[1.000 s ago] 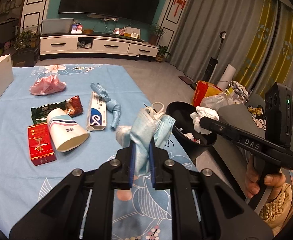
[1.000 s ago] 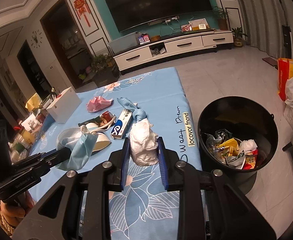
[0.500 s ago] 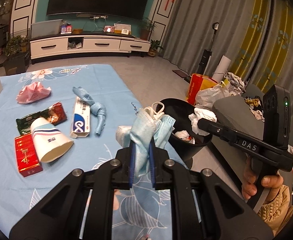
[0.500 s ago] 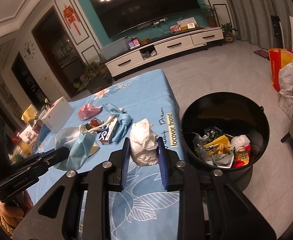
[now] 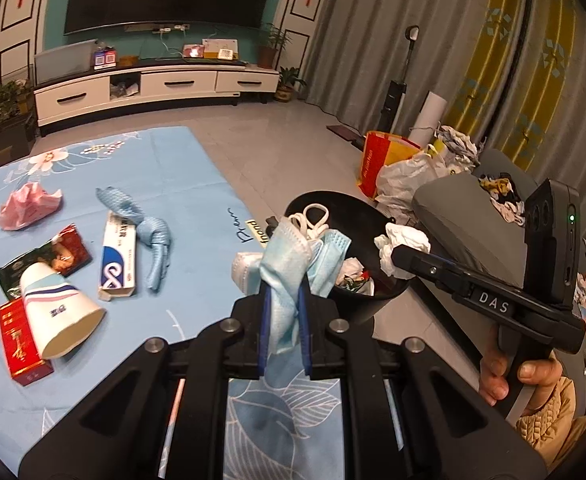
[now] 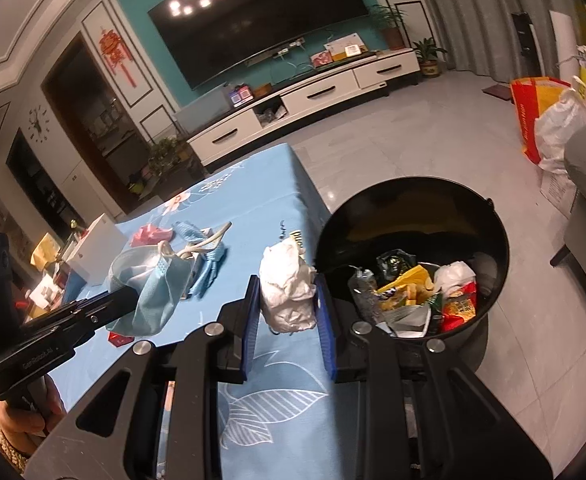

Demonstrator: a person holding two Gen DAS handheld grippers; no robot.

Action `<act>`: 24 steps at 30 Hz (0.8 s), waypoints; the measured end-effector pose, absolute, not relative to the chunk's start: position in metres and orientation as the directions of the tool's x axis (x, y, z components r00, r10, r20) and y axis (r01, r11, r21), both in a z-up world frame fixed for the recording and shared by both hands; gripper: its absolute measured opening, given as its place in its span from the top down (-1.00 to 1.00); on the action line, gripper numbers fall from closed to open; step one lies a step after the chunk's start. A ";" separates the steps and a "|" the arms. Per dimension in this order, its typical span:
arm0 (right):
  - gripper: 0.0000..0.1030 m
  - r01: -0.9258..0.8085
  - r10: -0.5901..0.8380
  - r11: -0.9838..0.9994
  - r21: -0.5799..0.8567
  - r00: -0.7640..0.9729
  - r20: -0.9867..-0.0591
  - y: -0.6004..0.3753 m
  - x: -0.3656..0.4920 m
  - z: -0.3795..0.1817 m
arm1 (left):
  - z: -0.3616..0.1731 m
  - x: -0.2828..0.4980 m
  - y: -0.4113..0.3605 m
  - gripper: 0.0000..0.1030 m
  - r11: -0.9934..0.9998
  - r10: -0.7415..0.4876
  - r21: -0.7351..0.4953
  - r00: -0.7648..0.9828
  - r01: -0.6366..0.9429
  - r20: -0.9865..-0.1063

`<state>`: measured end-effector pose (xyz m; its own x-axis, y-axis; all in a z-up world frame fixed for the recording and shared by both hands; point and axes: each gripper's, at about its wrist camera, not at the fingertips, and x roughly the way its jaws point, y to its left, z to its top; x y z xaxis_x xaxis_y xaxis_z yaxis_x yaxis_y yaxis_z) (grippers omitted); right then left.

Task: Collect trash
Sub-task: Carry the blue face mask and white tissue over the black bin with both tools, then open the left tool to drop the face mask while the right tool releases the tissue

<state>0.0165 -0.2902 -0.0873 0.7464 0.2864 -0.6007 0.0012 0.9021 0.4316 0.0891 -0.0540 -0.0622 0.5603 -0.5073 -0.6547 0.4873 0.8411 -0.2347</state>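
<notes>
Left gripper (image 5: 284, 322) jaws clamped on blue face masks (image 5: 293, 264); right gripper (image 6: 289, 316) jaws clamped on crumpled white tissue (image 6: 289, 284) — both over tabletop edge beside black trash bin (image 6: 489, 216). Bin contents fully visible in right view only — paper cup (image 5: 59, 312), toothpaste box (image 5: 117, 258) clear in left.

"DAS" – right gripper (image 5: 493, 303) body, "GenRobot.AI" – left gripper (image 6: 43, 358) body
</notes>
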 end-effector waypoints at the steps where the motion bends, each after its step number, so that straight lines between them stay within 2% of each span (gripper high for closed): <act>1: 0.47 0.007 0.282 0.901 0.433 0.748 -0.600 -0.293 0.016 -0.088 | -0.063 0.090 -0.057 0.75 0.839 -0.509 -0.233 0.556 0.492 -0.657; 24: 0.47 0.157 0.203 0.870 0.467 0.749 -0.630 -0.359 0.031 -0.127 | -0.091 0.145 -0.158 0.75 0.779 -0.520 -0.184 0.454 0.600 -0.723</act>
<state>0.0313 -0.3589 -0.1267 0.7492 0.2031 -0.6304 0.1567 0.8705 0.4666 0.1454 -0.1575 -0.0913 0.4540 -0.5205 -0.7232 0.6002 0.7785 -0.1836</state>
